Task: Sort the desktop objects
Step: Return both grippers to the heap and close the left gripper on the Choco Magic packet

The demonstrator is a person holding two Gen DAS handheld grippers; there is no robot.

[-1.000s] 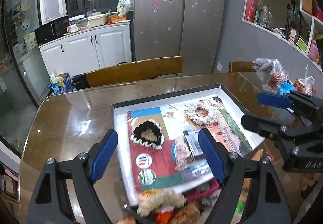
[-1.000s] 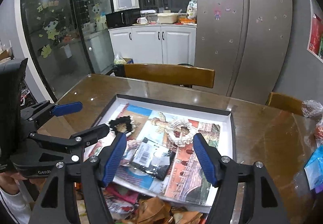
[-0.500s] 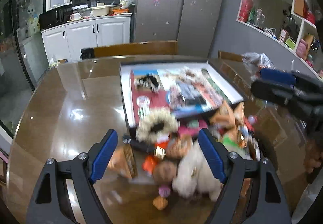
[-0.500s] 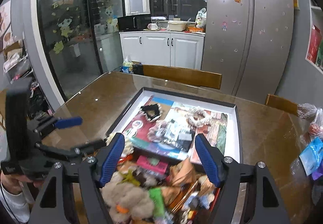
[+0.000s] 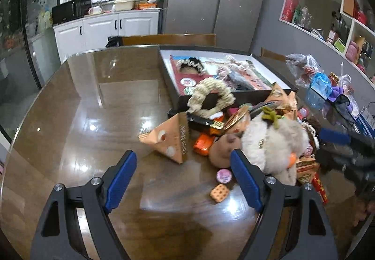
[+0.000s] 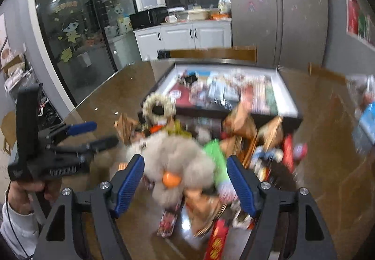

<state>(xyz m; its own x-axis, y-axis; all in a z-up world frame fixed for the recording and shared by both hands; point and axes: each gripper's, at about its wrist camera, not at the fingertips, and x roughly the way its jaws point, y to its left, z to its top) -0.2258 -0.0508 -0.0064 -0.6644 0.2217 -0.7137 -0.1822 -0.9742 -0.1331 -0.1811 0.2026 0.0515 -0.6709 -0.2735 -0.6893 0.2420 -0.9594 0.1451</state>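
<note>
Clutter fills the middle of both views: one heap of small things on the brown table (image 5: 70,119), spilling from the near edge of one black box (image 5: 174,86) at upper centre. In the heap I count one fluffy toy (image 5: 271,142), one woven ring (image 5: 211,96), one triangular carton (image 5: 171,140), one pink badge (image 5: 223,176) and one biscuit-shaped piece (image 5: 219,192). My left gripper (image 5: 184,178) stands spread wide at the bottom of its frame, with bare table between its fingers. My right gripper (image 6: 185,180) is also spread; the toy (image 6: 173,166) sits between its blue pads without touching them. Two chair backs show beyond the table.
</note>
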